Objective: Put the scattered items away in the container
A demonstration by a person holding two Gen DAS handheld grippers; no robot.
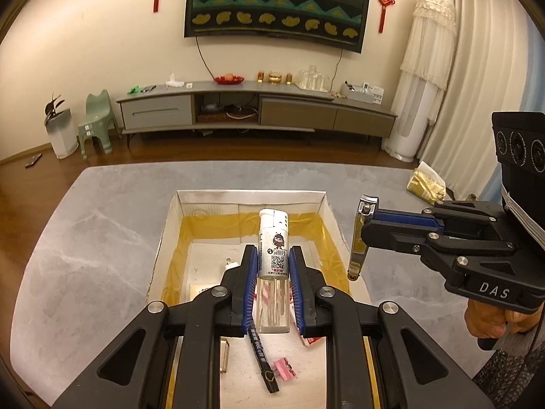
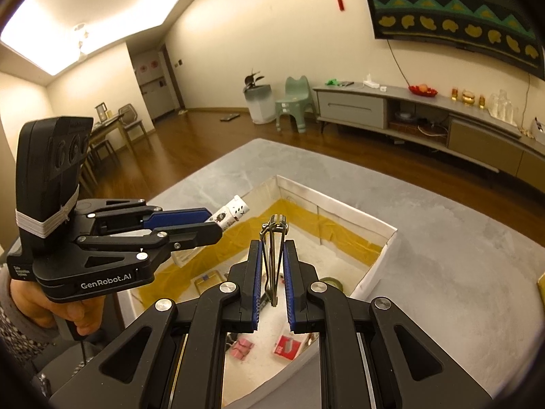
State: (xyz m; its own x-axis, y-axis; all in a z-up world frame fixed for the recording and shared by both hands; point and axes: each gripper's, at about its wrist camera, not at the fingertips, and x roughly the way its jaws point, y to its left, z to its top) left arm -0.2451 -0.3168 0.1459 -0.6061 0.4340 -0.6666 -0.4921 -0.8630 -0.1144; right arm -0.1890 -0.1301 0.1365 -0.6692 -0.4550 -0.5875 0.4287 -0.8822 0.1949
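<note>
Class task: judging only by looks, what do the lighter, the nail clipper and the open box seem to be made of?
Lighter: probably plastic, since the lower body is see-through and the upper part carries a printed label; the cap looks metallic.
Nail clipper: polished metal, shown by its mirror-like shine.
Box: likely cardboard, with thin matte white walls and yellow tape lining the inside.

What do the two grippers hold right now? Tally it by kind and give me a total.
Lighter: 1
Nail clipper: 1
Total: 2
</note>
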